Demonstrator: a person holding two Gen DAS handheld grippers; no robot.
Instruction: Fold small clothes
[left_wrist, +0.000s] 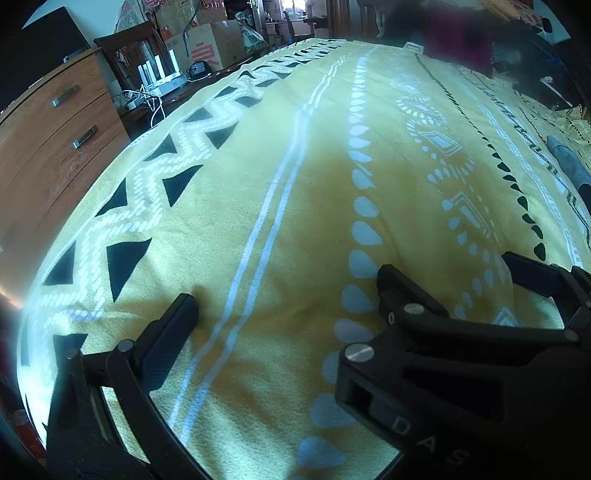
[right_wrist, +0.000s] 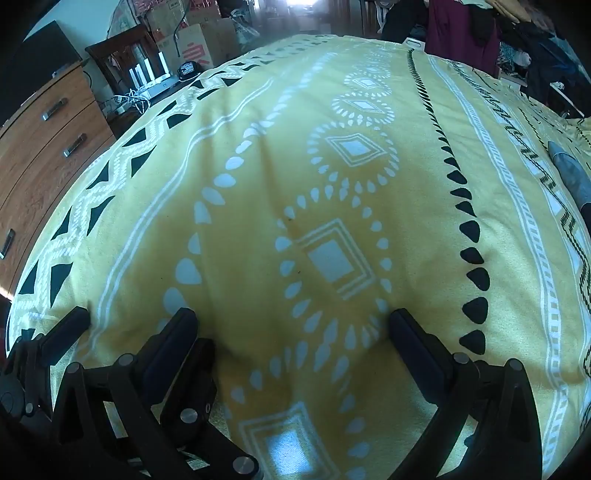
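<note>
Two grippers, left gripper (left_wrist: 286, 284) and right gripper (right_wrist: 291, 323), were seen spread fully wide, nothing held, angled down over the yellow patterned blanket (left_wrist: 295, 166). The start step was judged: no garment laid out yet. One grey cloth item (right_wrist: 570, 173), possibly clothing, was spotted at the right edge; a reach there was called for.

blanket (right_wrist: 258, 177) on bed | dresser (right_wrist: 40, 147) left | boxes (right_wrist: 192, 40) behind
</note>
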